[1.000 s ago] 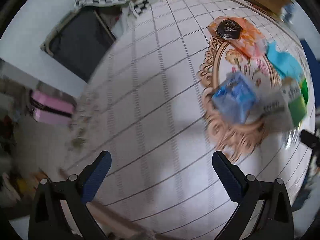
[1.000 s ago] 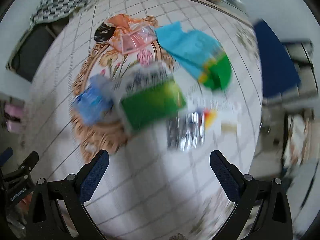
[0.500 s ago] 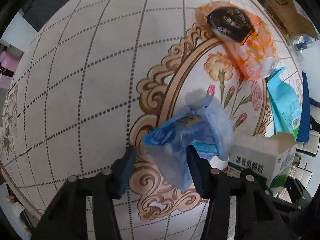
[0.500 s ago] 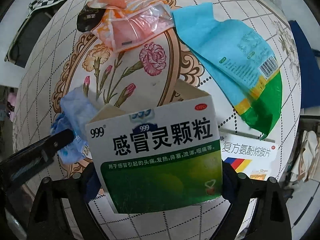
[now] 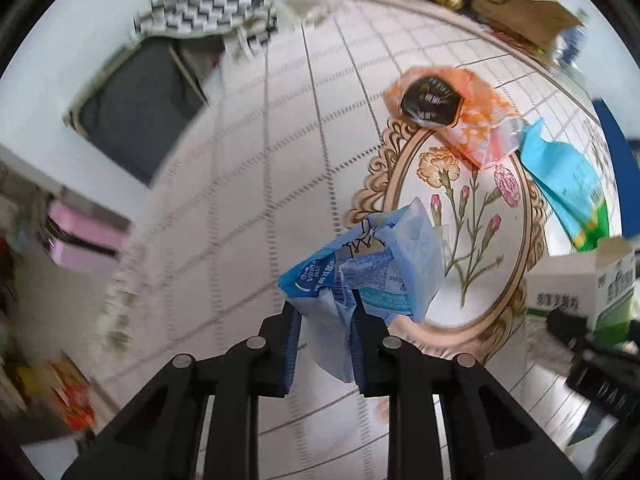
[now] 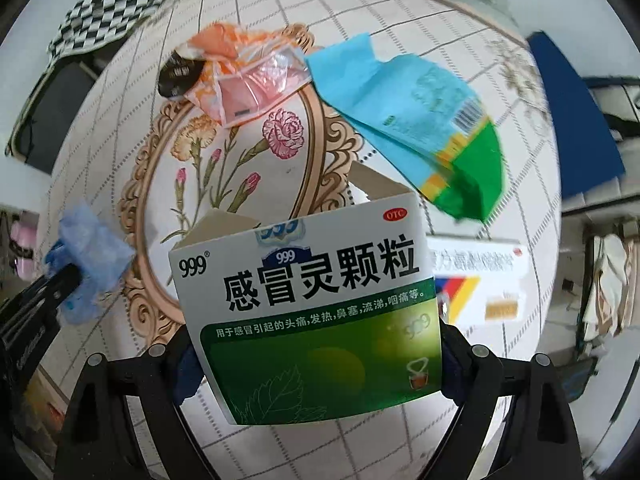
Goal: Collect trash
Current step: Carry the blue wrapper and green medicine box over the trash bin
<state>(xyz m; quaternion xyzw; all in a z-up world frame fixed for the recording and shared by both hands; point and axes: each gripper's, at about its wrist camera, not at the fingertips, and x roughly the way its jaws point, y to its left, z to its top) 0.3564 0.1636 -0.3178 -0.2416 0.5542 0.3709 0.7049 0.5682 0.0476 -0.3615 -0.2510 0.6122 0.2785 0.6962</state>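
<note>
Left gripper [image 5: 325, 322] closing on the blue wrapper [image 5: 360, 264], right gripper [image 6: 316, 364] clamping the medicine box [image 6: 308, 304] (orange wrapper [image 6: 236, 76] beyond).

Things around the table

A round table [image 5: 248, 208] has a cloth with a grid and a flower oval [image 6: 240, 168]. Beside it stands a dark chair [image 5: 136, 116] with a checked cloth [image 5: 208, 0], and pink boxes [image 5: 86, 236] lie lower.
</note>
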